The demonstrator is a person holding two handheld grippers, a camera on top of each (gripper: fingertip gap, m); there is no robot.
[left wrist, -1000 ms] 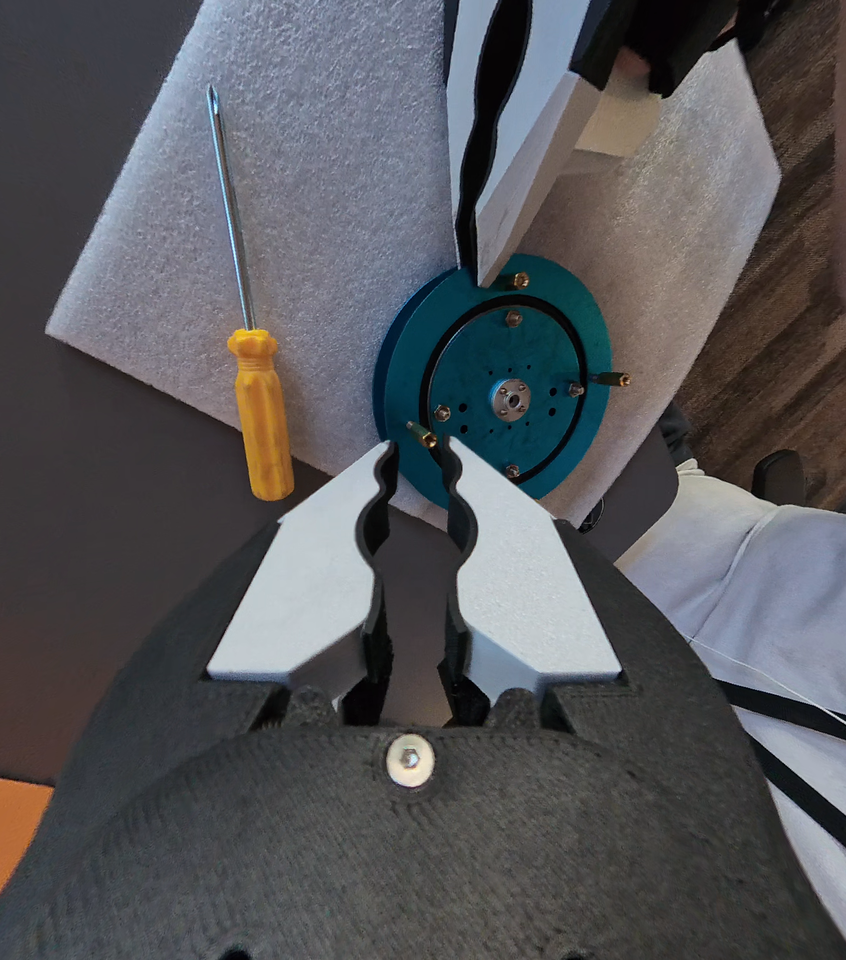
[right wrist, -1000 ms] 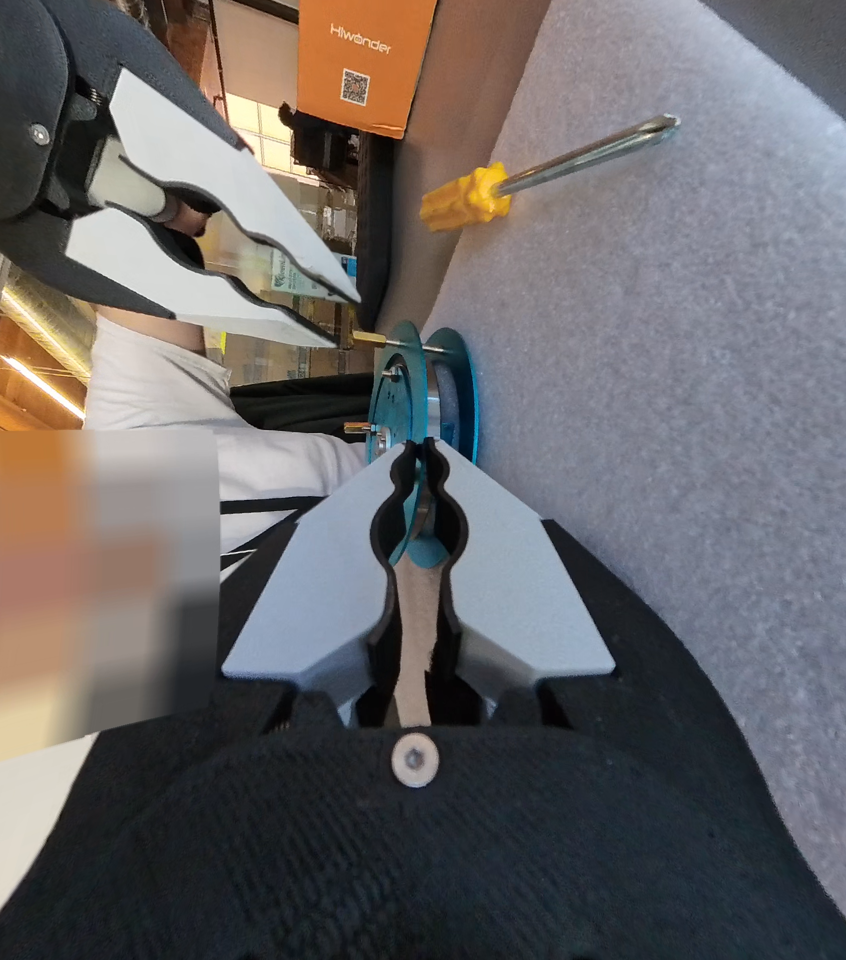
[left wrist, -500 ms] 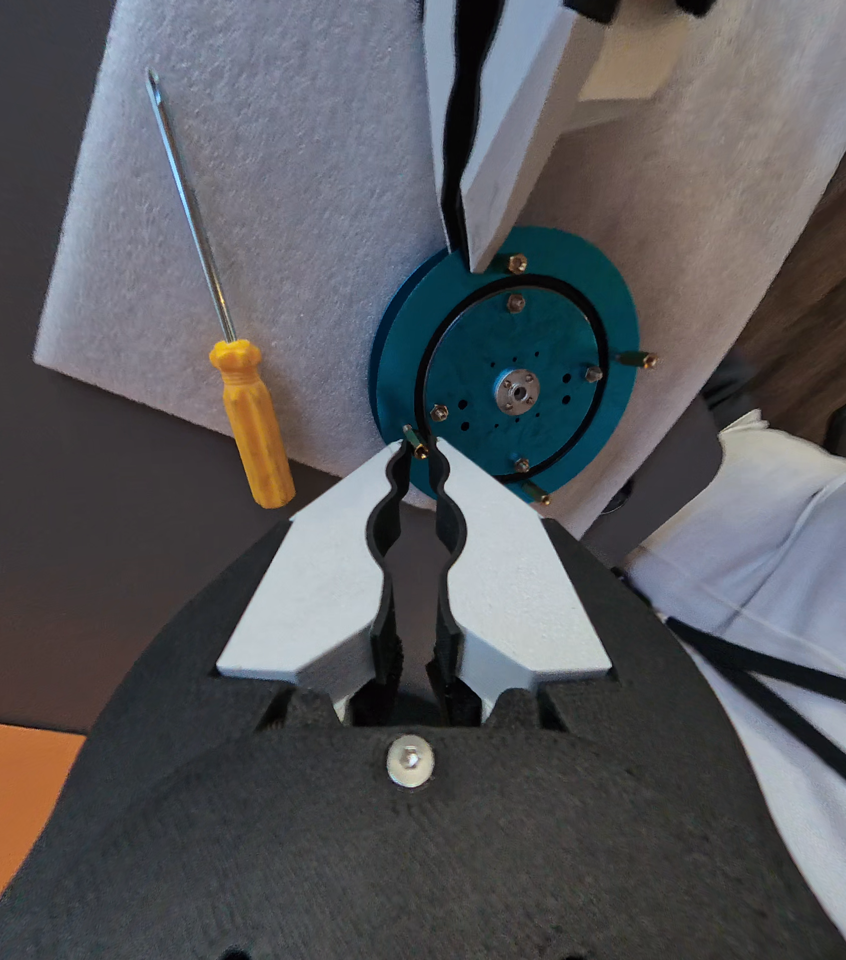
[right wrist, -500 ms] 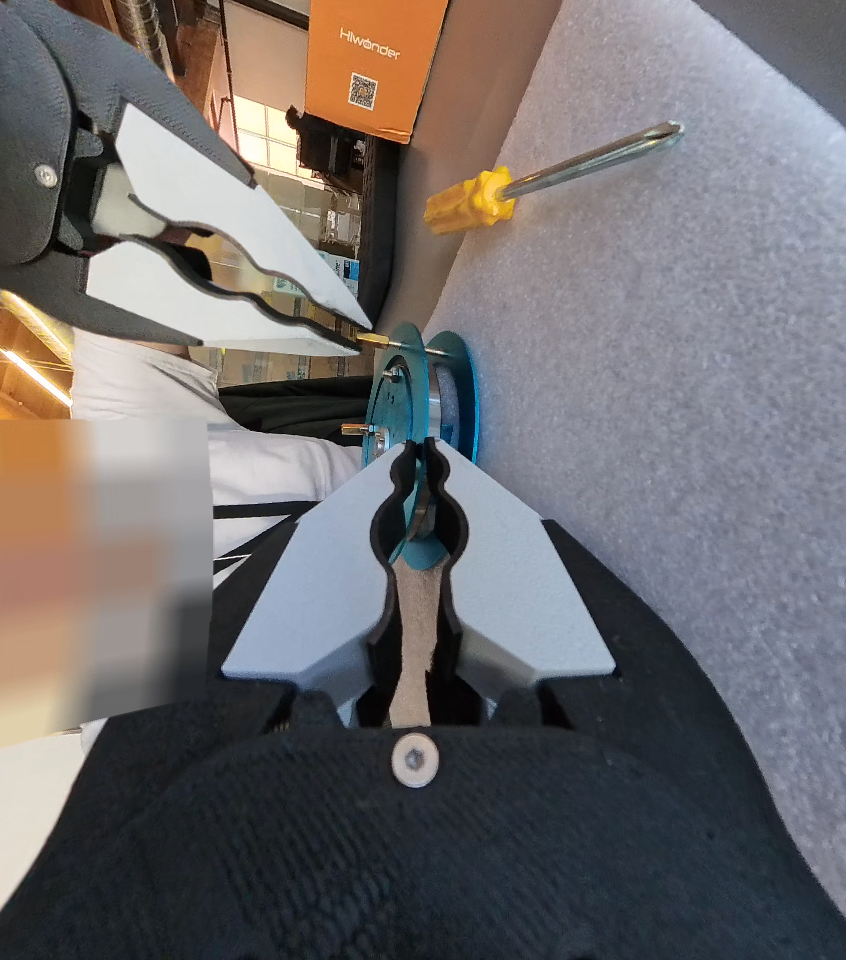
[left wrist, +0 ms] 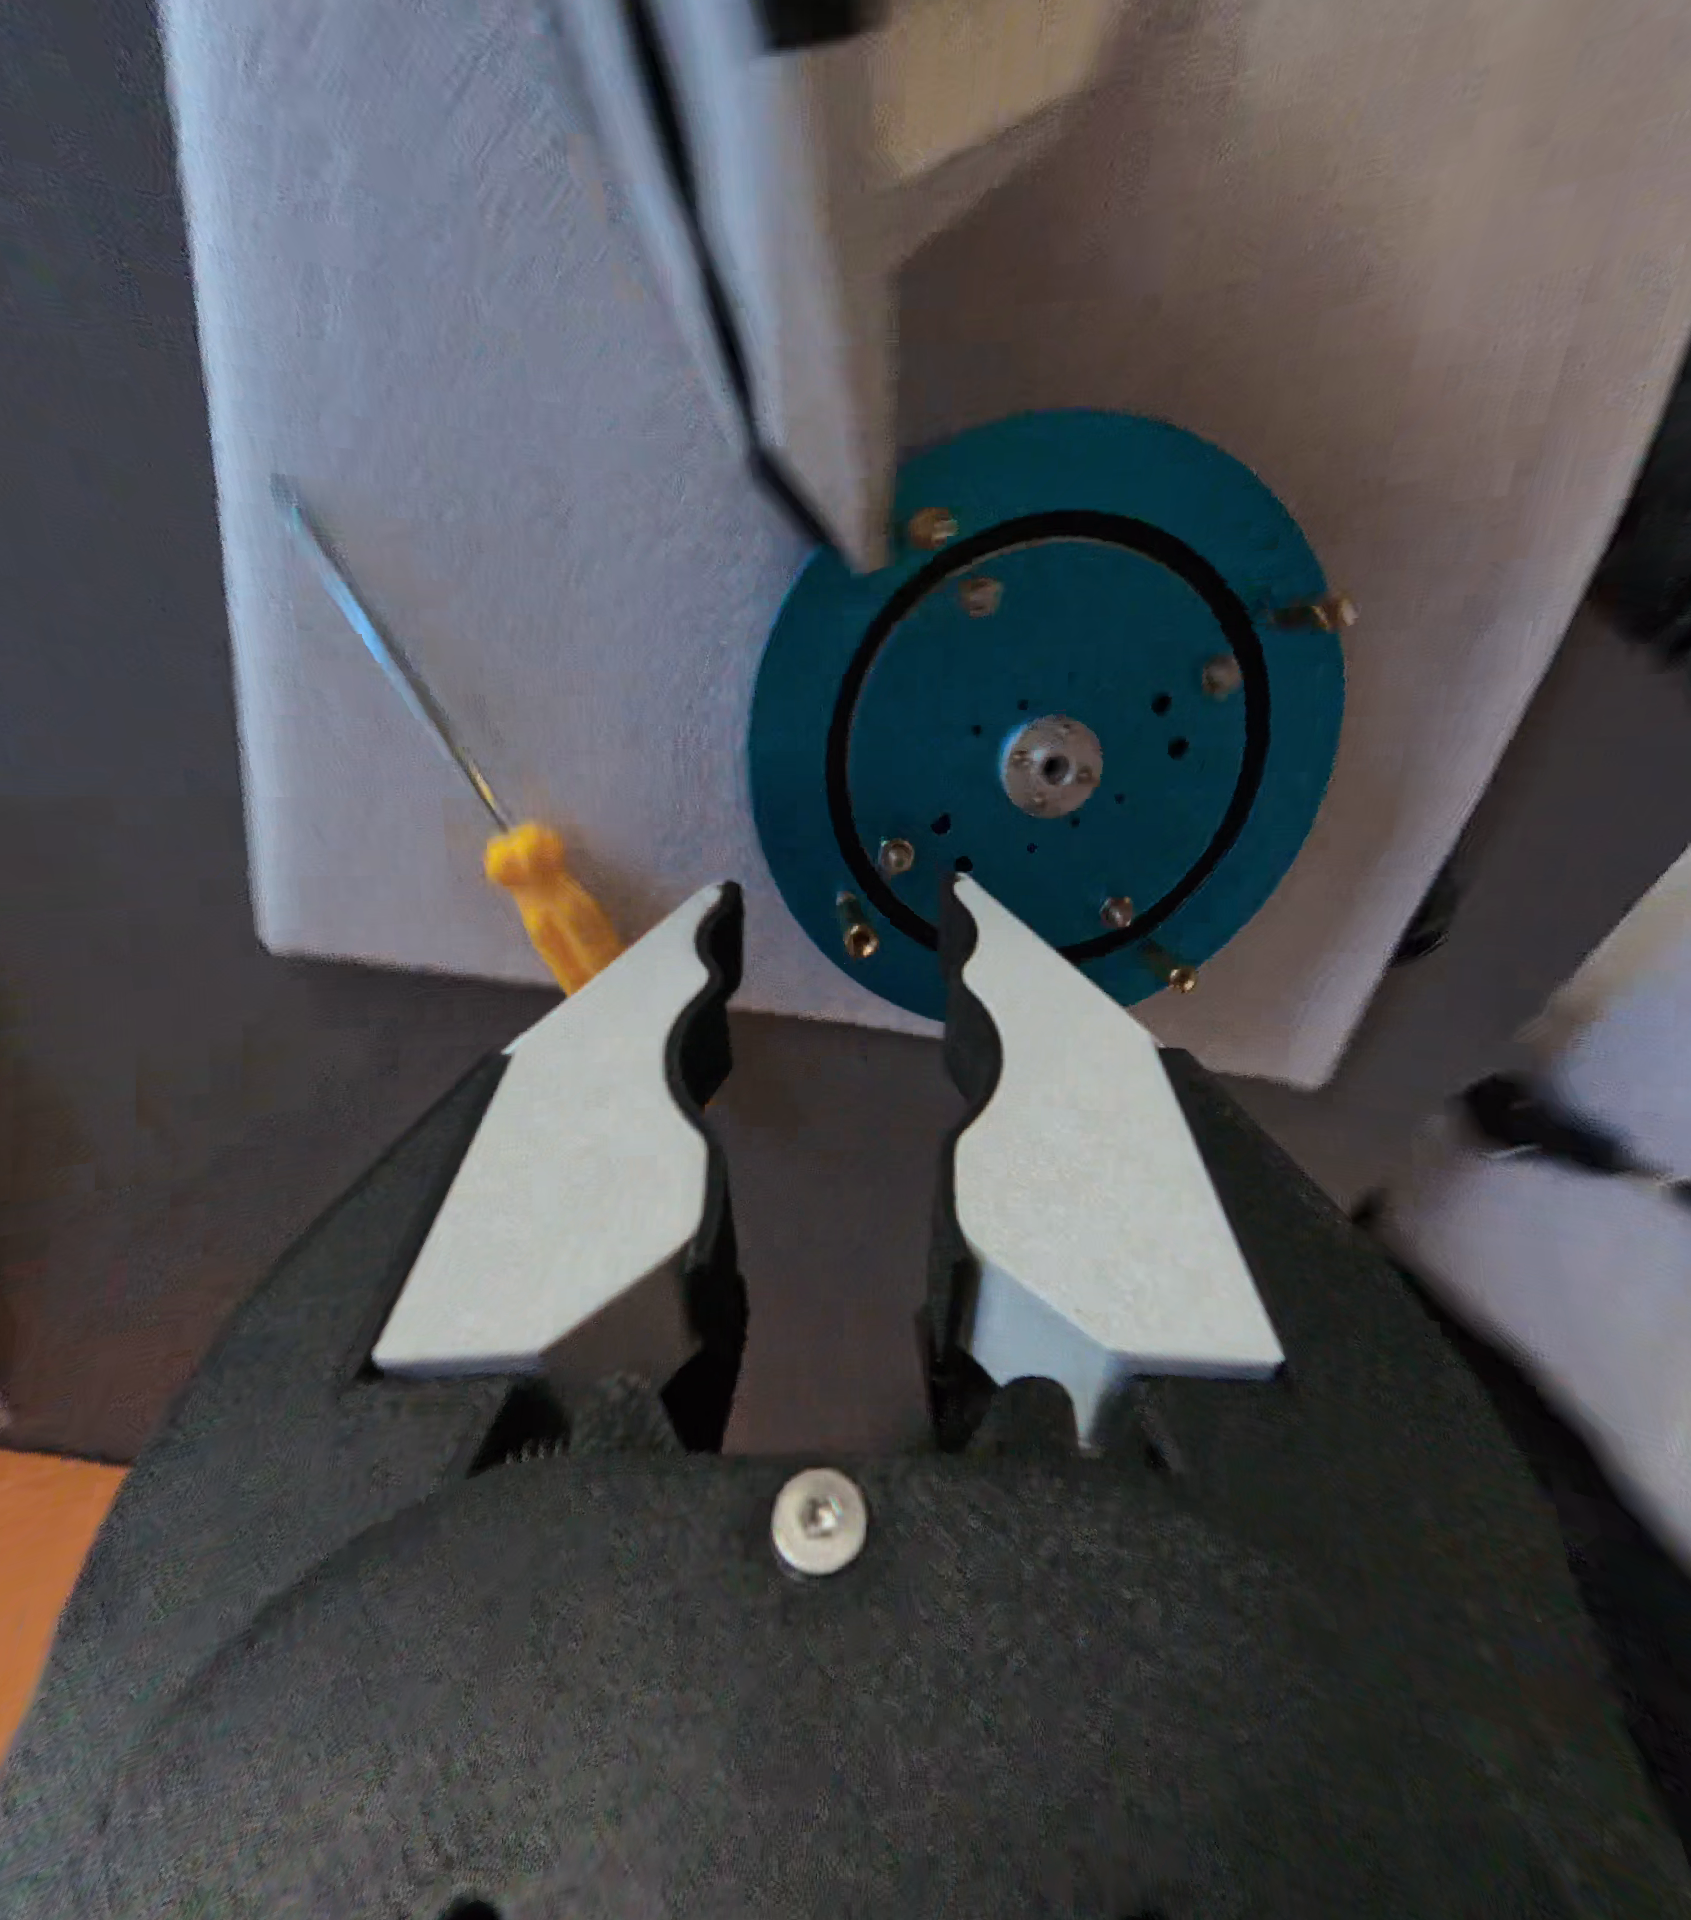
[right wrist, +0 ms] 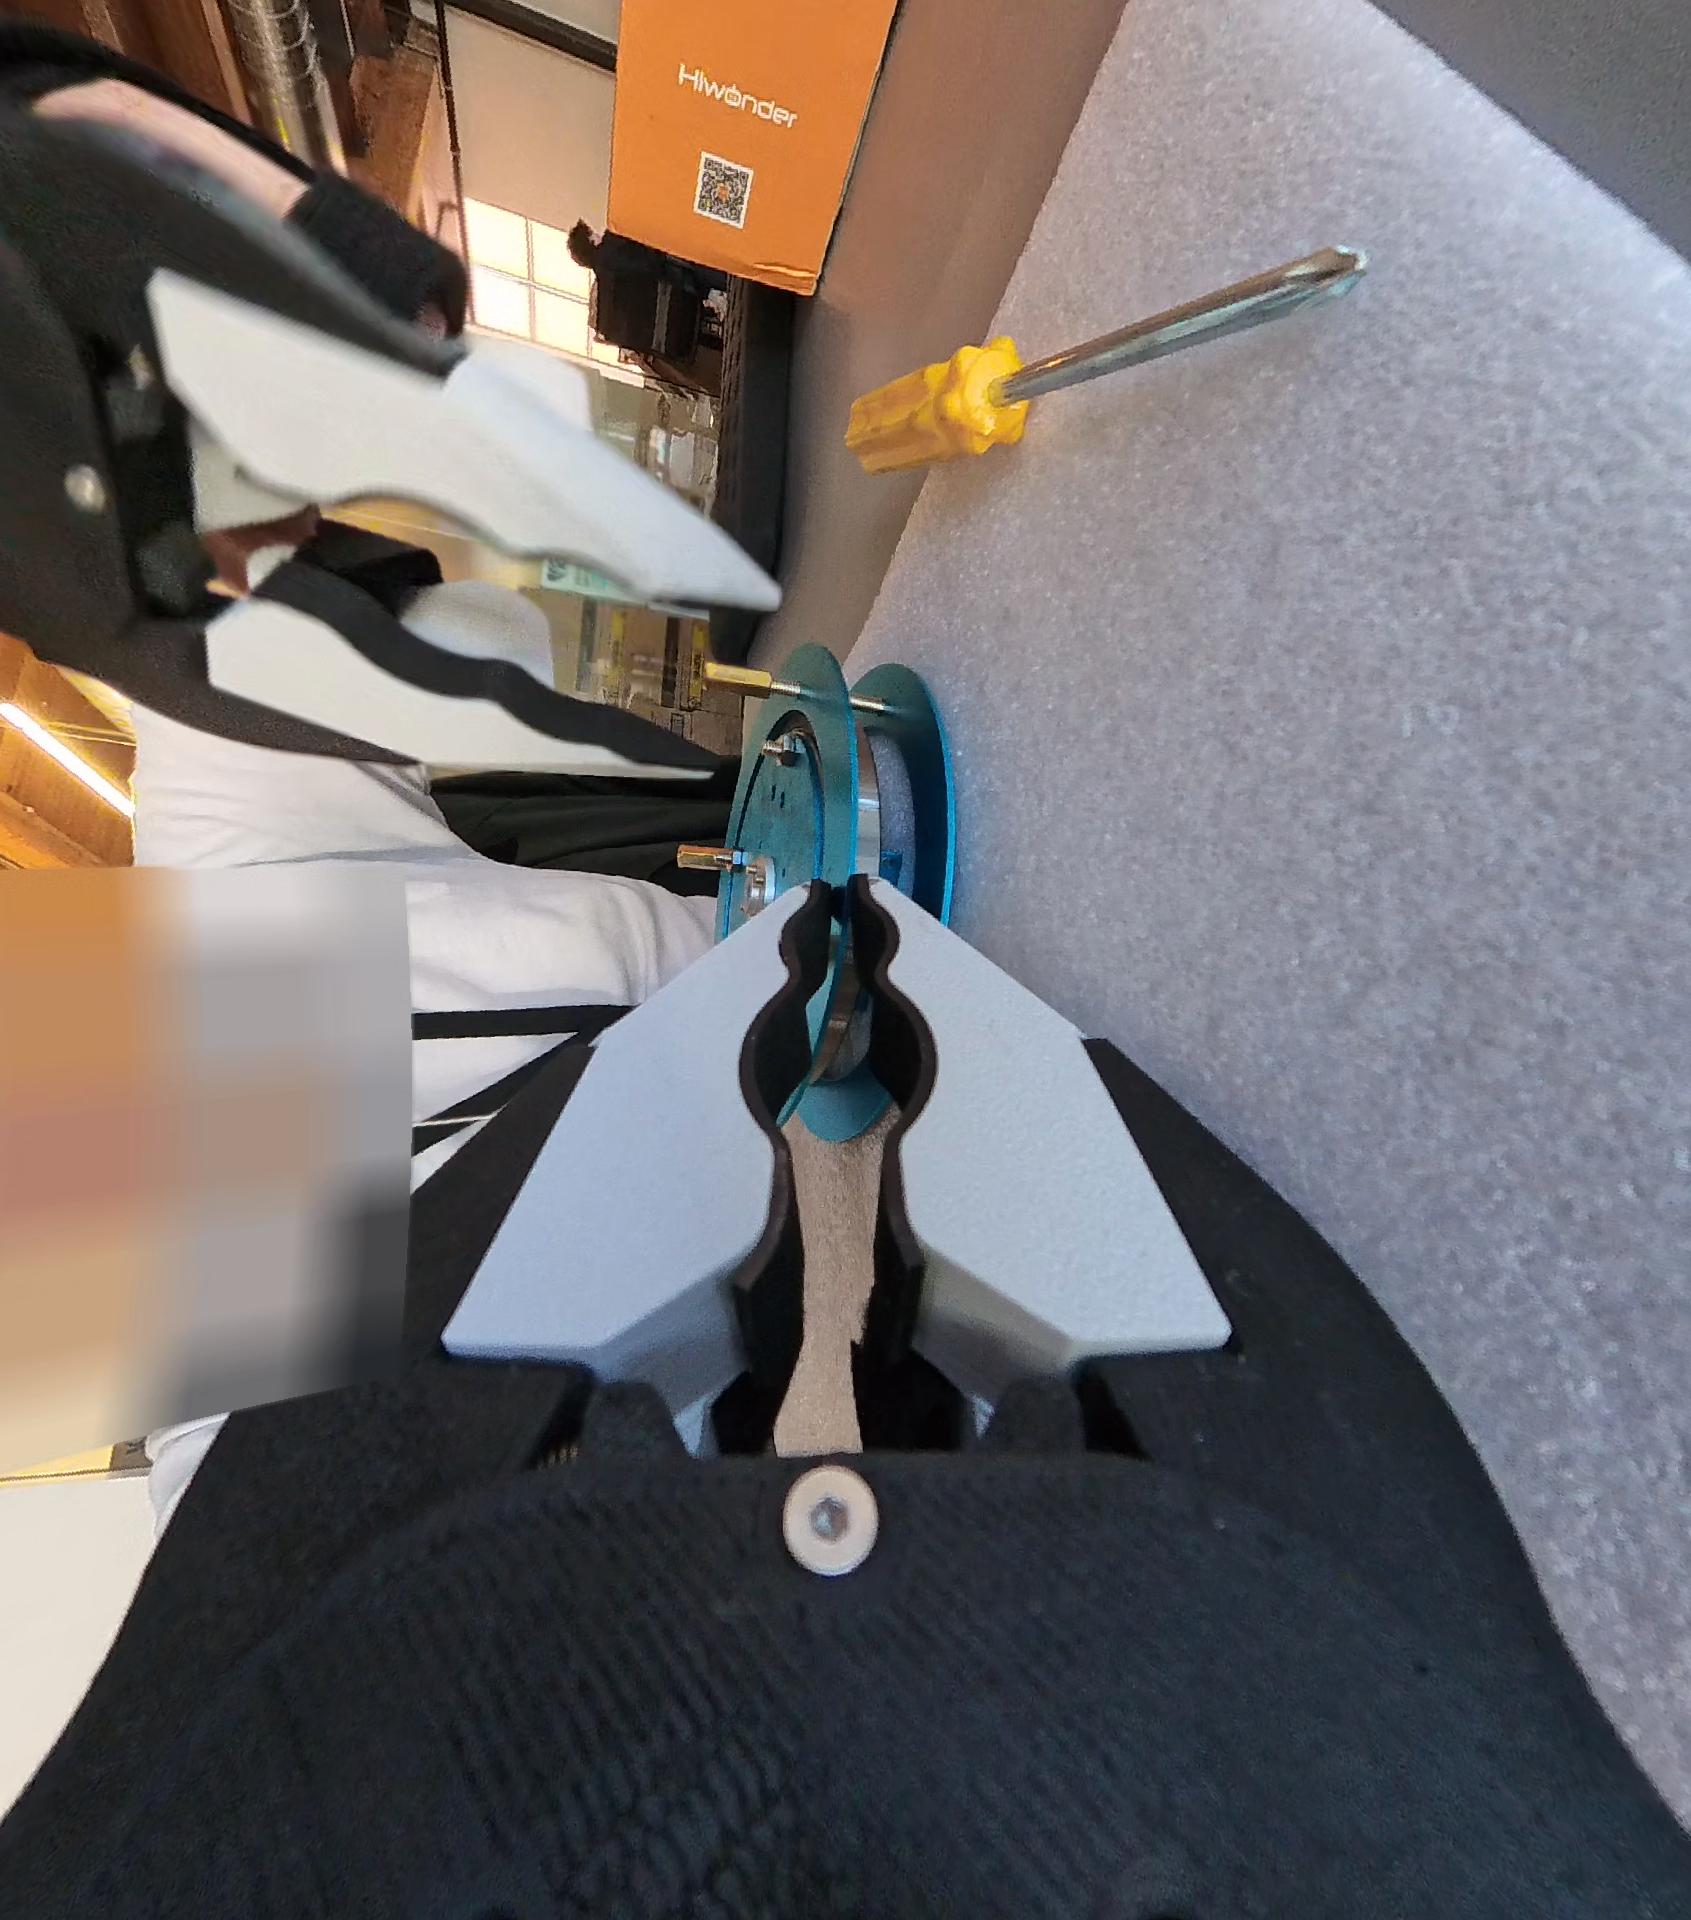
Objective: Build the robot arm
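Orange box (right wrist: 753, 135): white printed wording, square code patch.

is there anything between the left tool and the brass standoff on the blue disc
Nothing visible. The left tool is open, just short of the standoff at the disc's near edge. The right tool clamps the far edge, out of that path.

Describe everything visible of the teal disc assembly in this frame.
The teal disc assembly looks like anodised metal: two round plates stacked with a gap, joined by thin screws. The upper face has a black ring groove, small holes, a silver centre hub and brass standoffs. It rests on the white foam sheet near its edge. The right gripper is shut on the upper plate's rim; the left gripper, open, hovers close without touching.
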